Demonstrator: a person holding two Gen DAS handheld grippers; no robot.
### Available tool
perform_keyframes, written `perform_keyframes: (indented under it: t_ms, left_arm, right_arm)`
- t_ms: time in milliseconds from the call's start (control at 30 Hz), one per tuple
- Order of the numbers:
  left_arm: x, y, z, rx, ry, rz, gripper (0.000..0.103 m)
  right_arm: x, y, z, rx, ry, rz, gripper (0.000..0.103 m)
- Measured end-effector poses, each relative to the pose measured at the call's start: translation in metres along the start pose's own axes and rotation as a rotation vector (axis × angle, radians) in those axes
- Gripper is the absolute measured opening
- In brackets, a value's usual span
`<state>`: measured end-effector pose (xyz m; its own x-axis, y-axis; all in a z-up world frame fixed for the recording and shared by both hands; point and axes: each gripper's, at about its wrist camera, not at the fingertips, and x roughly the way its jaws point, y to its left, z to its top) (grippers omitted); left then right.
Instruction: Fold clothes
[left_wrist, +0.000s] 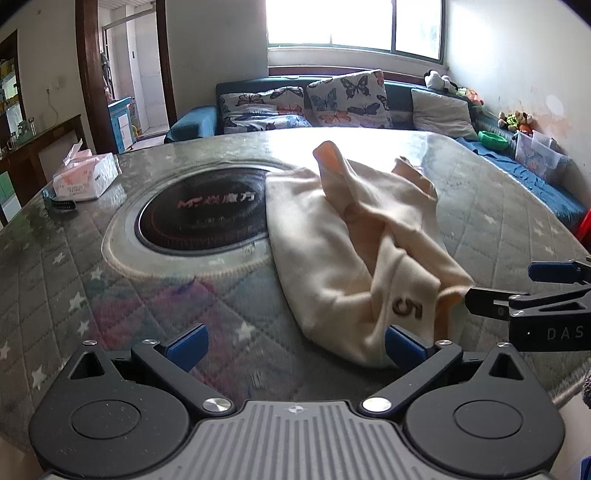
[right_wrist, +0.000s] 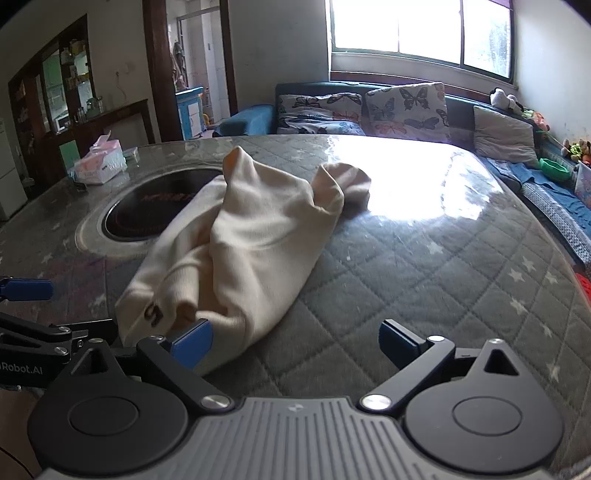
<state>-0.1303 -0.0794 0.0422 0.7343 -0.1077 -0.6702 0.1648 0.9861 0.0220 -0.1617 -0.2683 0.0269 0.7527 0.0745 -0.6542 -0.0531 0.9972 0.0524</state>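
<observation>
Cream garment bunched on a quilted, glass-topped table, sofa behind.
Left wrist view: left gripper (left_wrist: 295, 350) spread wide, grasping nothing; cream garment (left_wrist: 354, 251) beside the inset cooktop (left_wrist: 203, 210), tissue box (left_wrist: 83, 177) far left.
Right wrist view: right gripper (right_wrist: 295, 343) released; bare table (right_wrist: 424, 266) stretches rightward.

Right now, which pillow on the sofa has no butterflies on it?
The plain grey pillow at the right end of the sofa. The two butterfly pillows beside it are covered in coloured butterfly prints; this one has none.
</observation>
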Motion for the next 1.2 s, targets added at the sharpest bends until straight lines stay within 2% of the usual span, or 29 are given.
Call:
perform_keyframes:
  t_ms: [300, 533, 633, 800, 933, 1100, 1200]
  left_arm:
    - [0.020, 0.018, 0.018, -0.034, 0.008, 0.013, 0.103]
    - [0.034, 0.032, 0.025, -0.052, 0.018, 0.023, 0.103]
    - [0.039, 0.037, 0.025, -0.061, 0.023, 0.025, 0.103]
    - [0.046, 0.045, 0.025, -0.078, 0.035, 0.029, 0.103]
    - [0.050, 0.051, 0.025, -0.090, 0.044, 0.029, 0.103]
    - [0.056, 0.055, 0.024, -0.098, 0.057, 0.029, 0.103]
    - [0.058, 0.056, 0.023, -0.102, 0.062, 0.031, 0.103]
  right_arm:
    - [0.023, 0.007, 0.037, -0.049, -0.011, 0.041, 0.089]
    - [0.049, 0.015, 0.078, -0.093, -0.022, 0.091, 0.086]
    - [0.063, 0.019, 0.098, -0.112, -0.034, 0.107, 0.082]
    - [0.093, 0.024, 0.131, -0.142, -0.040, 0.078, 0.071]
    - [0.115, 0.026, 0.152, -0.150, -0.030, 0.077, 0.067]
    - [0.137, 0.039, 0.162, -0.231, -0.007, 0.058, 0.064]
    - [0.150, 0.046, 0.161, -0.290, 0.025, 0.042, 0.054]
